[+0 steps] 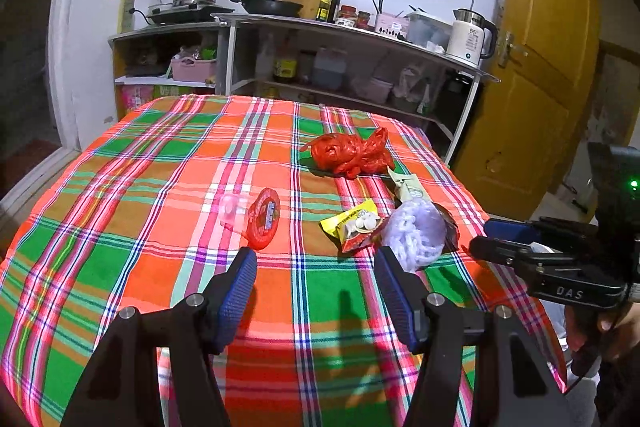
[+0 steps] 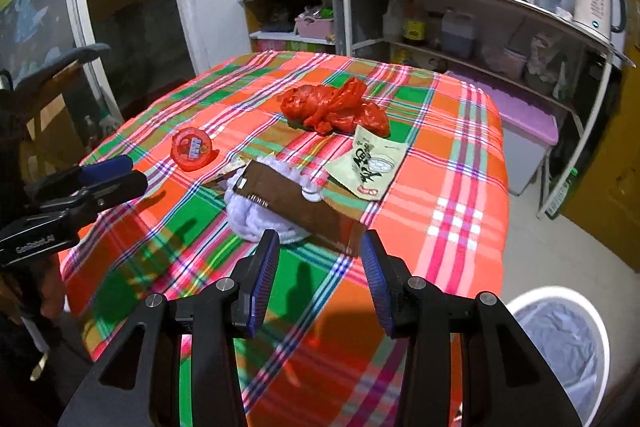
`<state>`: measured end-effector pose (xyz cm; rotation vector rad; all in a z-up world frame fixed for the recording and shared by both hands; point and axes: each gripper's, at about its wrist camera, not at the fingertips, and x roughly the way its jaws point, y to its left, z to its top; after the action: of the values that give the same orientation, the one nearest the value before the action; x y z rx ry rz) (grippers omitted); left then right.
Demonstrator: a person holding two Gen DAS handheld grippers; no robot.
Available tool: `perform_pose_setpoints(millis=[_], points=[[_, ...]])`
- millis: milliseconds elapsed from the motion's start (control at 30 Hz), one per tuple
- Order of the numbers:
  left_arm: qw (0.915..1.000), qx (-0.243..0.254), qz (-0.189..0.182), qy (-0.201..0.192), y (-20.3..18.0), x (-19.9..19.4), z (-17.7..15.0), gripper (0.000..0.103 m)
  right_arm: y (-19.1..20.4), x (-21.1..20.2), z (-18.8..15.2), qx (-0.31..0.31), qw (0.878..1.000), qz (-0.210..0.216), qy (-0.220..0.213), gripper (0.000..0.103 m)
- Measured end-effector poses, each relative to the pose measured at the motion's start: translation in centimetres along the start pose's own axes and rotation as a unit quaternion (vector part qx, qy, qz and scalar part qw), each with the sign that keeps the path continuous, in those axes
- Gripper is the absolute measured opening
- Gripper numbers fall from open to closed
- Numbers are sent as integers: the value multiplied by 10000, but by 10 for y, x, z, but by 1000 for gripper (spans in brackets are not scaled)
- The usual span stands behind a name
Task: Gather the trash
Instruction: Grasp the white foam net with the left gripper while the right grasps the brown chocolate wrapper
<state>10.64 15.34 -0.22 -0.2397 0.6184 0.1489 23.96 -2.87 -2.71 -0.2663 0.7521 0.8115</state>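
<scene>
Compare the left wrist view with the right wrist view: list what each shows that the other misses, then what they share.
Only the left wrist view shows the yellow snack wrapper and the yellow door. Only the right wrist view shows the lined white bin on the floor and the brown packet's flat face. Both show the plaid tablecloth, red plastic bag, round red container, white mesh bundle and the kitchen shelf.

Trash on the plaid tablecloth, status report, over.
Left gripper open, empty. Right gripper open, empty, nearest the white foam netting. Crumpled red plastic bag untouched. White lined bin beside table. Nothing blocking.
</scene>
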Motion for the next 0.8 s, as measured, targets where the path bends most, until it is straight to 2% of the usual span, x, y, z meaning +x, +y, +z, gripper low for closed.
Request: perform_pose_setpoints(millis=[267, 600, 633, 667, 800], points=[[10000, -65, 8, 10, 11, 10, 8, 60, -1, 19, 14, -226, 9996, 147, 92, 44], [9999, -125, 17, 17, 22, 23, 20, 60, -7, 35, 21, -16, 9964, 808, 248, 43], [9999, -133, 14, 21, 22, 24, 20, 60, -7, 35, 21, 6, 9962, 839, 243, 39], [9999, -140, 14, 29, 22, 25, 21, 60, -6, 35, 21, 11, 9960, 860, 251, 30], [9998, -161, -66, 49, 20, 28, 22, 60, -2, 30, 17, 14, 9961, 857, 208, 16]])
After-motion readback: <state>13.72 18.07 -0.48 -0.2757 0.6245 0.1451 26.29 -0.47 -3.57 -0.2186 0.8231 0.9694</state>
